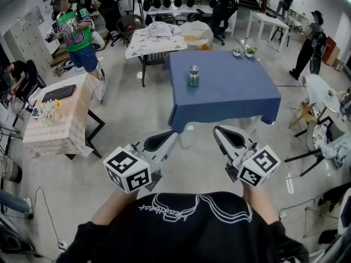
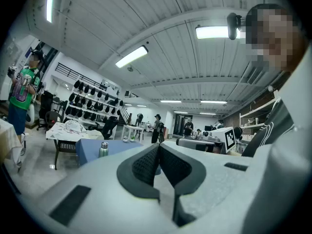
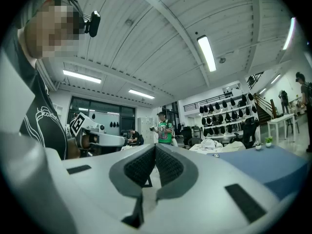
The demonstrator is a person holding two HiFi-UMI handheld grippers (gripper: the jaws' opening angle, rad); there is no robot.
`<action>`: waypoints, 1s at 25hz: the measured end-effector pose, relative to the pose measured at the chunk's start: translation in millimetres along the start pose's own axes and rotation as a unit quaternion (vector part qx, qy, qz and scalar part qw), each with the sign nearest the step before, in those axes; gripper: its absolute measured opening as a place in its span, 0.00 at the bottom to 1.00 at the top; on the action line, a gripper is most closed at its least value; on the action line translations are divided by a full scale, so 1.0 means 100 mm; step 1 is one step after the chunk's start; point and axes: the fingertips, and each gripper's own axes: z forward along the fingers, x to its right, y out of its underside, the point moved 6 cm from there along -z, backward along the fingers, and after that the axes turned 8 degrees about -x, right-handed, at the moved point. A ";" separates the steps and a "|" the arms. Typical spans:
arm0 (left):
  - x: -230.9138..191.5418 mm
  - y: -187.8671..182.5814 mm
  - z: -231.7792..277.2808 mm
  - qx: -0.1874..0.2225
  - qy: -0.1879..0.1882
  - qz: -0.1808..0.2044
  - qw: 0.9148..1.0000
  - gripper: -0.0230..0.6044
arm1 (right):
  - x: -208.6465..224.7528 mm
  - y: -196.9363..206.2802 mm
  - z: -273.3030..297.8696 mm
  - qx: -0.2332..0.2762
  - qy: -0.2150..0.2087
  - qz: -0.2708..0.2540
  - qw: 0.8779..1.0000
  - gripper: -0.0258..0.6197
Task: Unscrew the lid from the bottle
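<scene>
Left gripper, right gripper closed, bottle beyond

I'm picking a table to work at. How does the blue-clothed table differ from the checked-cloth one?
The blue table stands straight ahead; the checked table stands off to the left. The blue table holds a bottle and pots at its far edge; the checked table carries a keyboard and small items. Both are cloth-covered.

Head view: from above, steeply down, counter well ahead. Both gripper views: low, along own jaws, tilted up toward ceiling. Shared: counter in all three, bottle in head and left.
</scene>
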 end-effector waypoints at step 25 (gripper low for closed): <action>0.15 0.22 0.87 -0.022 -0.012 0.025 0.999 0.42 | 0.77 0.20 -0.47 -0.003 0.040 -0.001 0.999 0.44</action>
